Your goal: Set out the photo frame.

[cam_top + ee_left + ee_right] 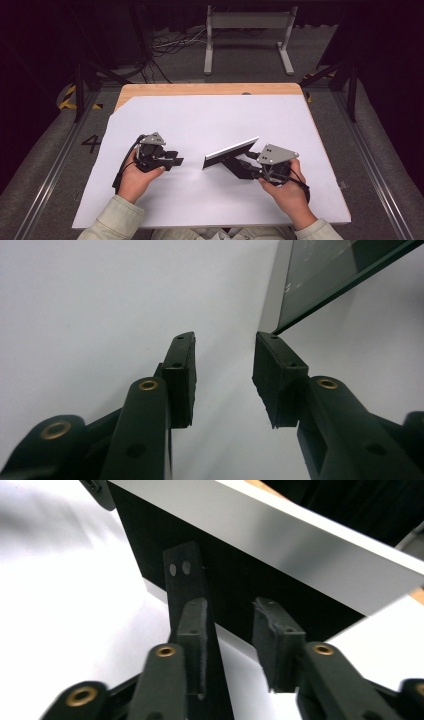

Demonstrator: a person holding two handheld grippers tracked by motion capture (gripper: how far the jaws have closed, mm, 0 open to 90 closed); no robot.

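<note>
- Black at the back and silver along its edge, the picture frame [231, 149] stands tilted on the white sheet [200, 115], a little right of the middle and towards the near side, between the two hand-held grippers.
- A thin black strut [186, 575] runs down from the back of the picture frame; in the right gripper view it passes between the jaws.
- The right hand-held gripper [240, 166] reaches in behind the picture frame from the right. Its jaws stand partly open: the strut lies against one pad, the other pad [275, 640] stays clear of it, so nothing is clamped.
- The left hand-held gripper [176, 161] points at the picture frame from the left, near it but apart. Its jaws are partly open with nothing between them; in the left gripper view a lower corner of the picture frame [330, 270] sits just past the tip of one pad [277, 375].
- The left hand [135, 177] and the right hand [285, 187] come in from the near edge in pale sleeves.
- The white sheet covers most of the wooden counter [200, 89], whose far strip shows bare.
- Beyond the counter, a white metal stand [247, 22] and loose cables [170, 42] are on the grey floor.
</note>
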